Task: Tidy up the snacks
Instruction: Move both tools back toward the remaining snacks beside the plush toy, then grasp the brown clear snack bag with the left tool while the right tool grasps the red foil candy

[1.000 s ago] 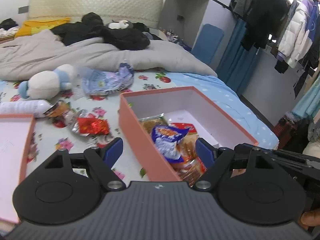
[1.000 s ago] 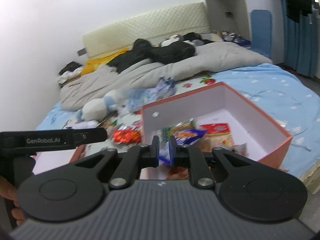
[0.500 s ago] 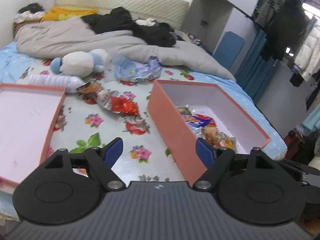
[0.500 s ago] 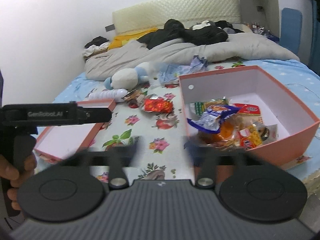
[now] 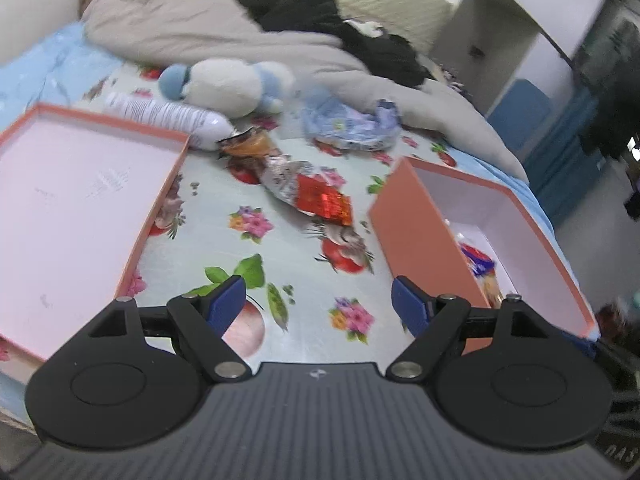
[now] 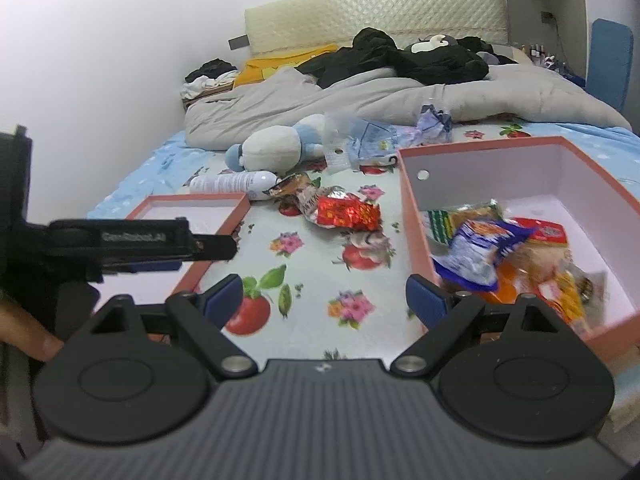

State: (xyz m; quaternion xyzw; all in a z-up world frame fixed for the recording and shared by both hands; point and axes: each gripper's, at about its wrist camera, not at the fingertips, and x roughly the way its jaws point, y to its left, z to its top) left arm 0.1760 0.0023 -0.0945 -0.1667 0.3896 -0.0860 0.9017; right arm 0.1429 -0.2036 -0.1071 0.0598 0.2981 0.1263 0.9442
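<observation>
An orange box (image 6: 412,216) with a white inside stands on the bed at the right and holds several snack packets (image 6: 480,248); it also shows in the left wrist view (image 5: 416,240). A red foil snack (image 6: 346,212) lies on the floral sheet left of the box, with an orange packet (image 6: 290,185) behind it; the red snack also shows in the left wrist view (image 5: 322,200). My right gripper (image 6: 324,300) is open and empty above the sheet, near the box's front corner. My left gripper (image 5: 318,306) is open and empty, between lid and box.
The box lid (image 5: 72,208) lies upside down at the left. A white bottle (image 6: 236,182), a plush toy (image 6: 276,148) and a pale blue wrapper (image 6: 372,140) lie behind the snacks. A grey duvet (image 6: 360,100) and dark clothes fill the back of the bed.
My right gripper has opened from shut and pulled back out of the box, leaving the blue packet inside. My left gripper has swung left toward the lid and the loose snacks.
</observation>
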